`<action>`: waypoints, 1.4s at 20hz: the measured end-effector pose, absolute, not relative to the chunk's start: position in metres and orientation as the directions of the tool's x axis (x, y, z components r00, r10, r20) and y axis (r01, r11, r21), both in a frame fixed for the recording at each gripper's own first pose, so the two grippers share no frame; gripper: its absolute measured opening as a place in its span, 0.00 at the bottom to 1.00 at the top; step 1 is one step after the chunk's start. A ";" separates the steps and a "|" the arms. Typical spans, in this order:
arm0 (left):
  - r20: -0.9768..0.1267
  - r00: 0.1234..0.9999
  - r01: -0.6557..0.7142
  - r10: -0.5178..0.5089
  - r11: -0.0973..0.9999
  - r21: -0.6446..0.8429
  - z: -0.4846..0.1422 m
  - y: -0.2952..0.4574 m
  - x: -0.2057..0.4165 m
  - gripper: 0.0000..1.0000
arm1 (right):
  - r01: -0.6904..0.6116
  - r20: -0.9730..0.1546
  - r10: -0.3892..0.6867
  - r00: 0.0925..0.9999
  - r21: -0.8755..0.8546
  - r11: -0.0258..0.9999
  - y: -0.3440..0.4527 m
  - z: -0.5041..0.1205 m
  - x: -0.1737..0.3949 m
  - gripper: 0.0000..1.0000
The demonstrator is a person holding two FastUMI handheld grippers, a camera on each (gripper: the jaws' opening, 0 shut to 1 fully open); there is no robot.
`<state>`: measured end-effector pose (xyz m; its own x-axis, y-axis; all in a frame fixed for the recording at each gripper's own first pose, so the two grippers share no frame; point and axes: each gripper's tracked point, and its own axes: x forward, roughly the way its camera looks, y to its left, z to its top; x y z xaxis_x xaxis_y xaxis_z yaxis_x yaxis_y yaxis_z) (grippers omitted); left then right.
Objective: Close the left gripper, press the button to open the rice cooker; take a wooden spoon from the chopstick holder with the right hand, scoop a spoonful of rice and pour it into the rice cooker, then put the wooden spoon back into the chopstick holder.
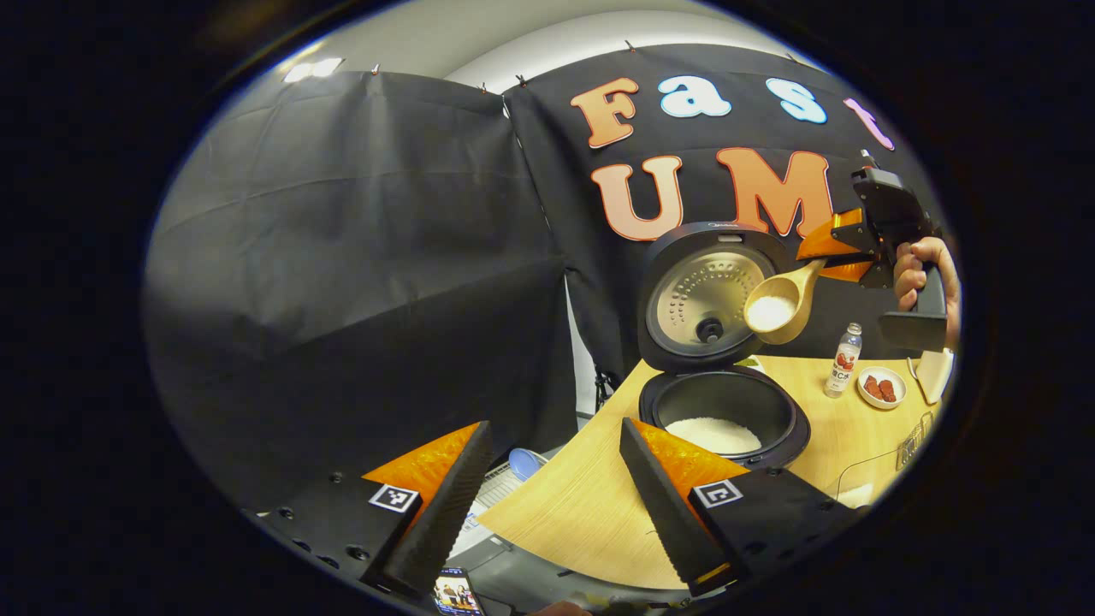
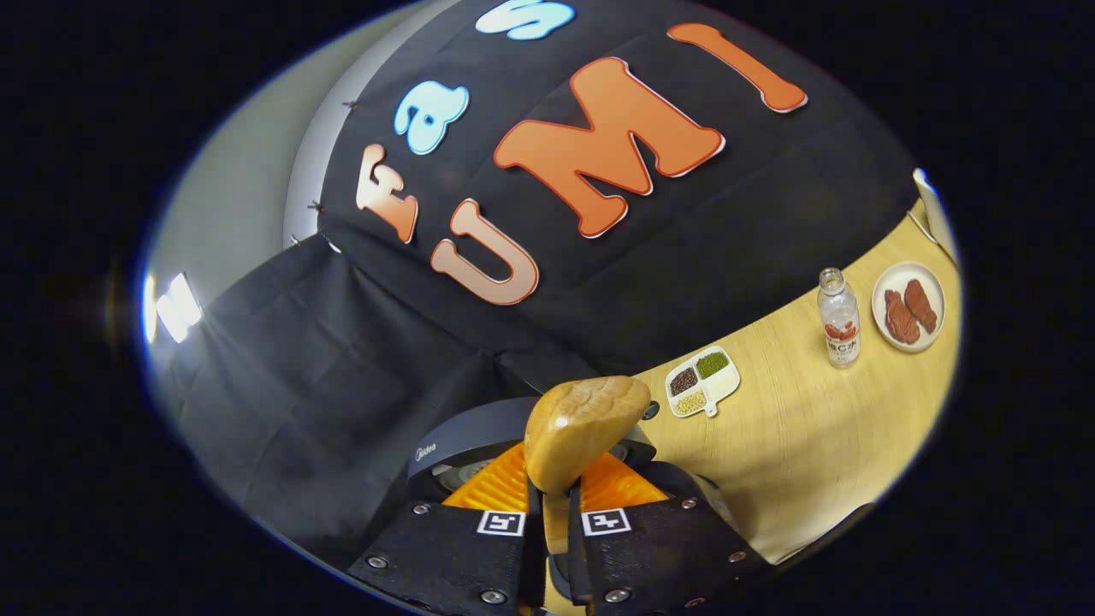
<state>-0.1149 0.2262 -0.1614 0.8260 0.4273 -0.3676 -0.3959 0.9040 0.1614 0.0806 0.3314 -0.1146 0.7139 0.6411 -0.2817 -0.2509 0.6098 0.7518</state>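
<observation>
- The rice cooker (image 1: 723, 411) stands on the wooden surface (image 1: 590, 505) with its lid (image 1: 706, 295) swung up, so the button step looks done; white rice already lies in the inner pot.
- The step in hand, as I judge it, is the pour: the wooden spoon (image 1: 783, 304) carries a small heap of rice in its bowl and hangs in front of the raised lid, above the open pot.
- The right tongs (image 2: 556, 505) are pinching the spoon's handle, both fingers pressed on it; in the right gripper view the back of the spoon's bowl rises just ahead of them, with the cooker's rim beneath.
- The left tongs (image 1: 556, 505) are spread wide and hold nothing, sitting near the surface's edge, short of the cooker.
- Next, I reckon the spoon needs tipping over the pot so the rice falls inside, then returning to the chopstick holder.
- A bottle (image 1: 844, 359) and a small plate (image 1: 881, 387) stand beyond the cooker, clear of the pour.
</observation>
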 end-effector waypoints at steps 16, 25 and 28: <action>-0.437 0.791 -0.389 0.428 0.903 0.180 -0.189 0.240 -0.119 0.94 | -0.509 -0.291 0.591 0.752 0.312 0.802 0.363 -0.133 0.066 0.10; -0.436 0.799 -0.366 0.414 0.910 0.193 -0.189 0.231 -0.121 1.00 | -0.667 -0.210 0.653 0.728 0.008 0.745 0.366 -0.129 0.064 0.10; -0.441 0.795 -0.370 0.417 0.909 0.192 -0.191 0.230 -0.123 0.94 | -0.688 -0.182 0.665 0.725 -0.132 0.714 0.364 -0.129 0.064 0.10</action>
